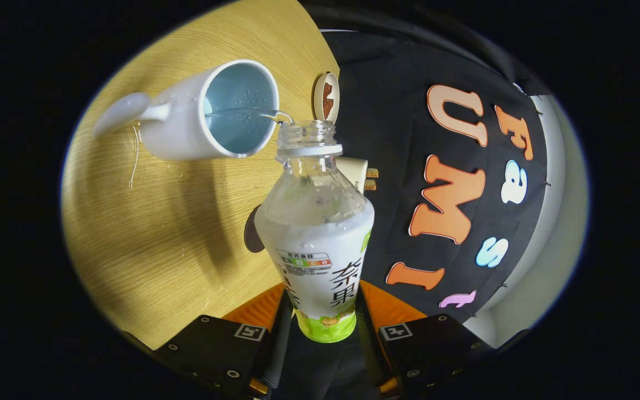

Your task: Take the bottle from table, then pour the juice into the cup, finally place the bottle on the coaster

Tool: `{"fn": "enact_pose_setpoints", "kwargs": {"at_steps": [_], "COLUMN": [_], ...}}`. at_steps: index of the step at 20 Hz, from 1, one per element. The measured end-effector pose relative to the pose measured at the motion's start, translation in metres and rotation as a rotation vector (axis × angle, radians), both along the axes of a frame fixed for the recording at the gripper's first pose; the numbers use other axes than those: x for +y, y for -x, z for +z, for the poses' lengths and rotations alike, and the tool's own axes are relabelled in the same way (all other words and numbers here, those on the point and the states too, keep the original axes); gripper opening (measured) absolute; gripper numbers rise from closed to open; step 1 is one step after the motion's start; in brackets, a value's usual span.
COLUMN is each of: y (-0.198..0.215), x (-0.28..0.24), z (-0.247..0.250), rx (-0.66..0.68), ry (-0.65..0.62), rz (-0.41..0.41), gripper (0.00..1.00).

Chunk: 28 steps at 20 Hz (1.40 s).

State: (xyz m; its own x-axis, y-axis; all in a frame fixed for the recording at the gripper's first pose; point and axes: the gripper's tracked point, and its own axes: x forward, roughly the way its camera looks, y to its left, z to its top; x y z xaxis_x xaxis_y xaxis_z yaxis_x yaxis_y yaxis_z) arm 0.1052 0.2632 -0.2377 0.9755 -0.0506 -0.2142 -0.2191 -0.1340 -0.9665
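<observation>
Gripper view: gripper (320,328) is clamping the bottle (315,244) low on its label, both fingers pressing. Uncapped neck is tipping toward 11 o'clock, a thin stream running into the cup (209,111). Coaster (326,98) sitting at 12, beyond. Thin plastic, probably wet and slippery; a low, firm hold looks right.

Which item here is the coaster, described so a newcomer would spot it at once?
Start at the wooden table, beyond the bottle that the gripper is shut on. Past the white cup, at the table's far edge by the black wall, lies the coaster: a small pale disc with a brown centre.
</observation>
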Motion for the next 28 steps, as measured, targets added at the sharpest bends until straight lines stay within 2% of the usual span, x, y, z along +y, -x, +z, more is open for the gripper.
{"fn": "enact_pose_setpoints", "kwargs": {"at_steps": [28], "y": [-0.008], "x": [-0.004], "z": [0.015], "rx": [-0.010], "ry": [0.087], "rz": [-0.007], "gripper": [0.60]}}
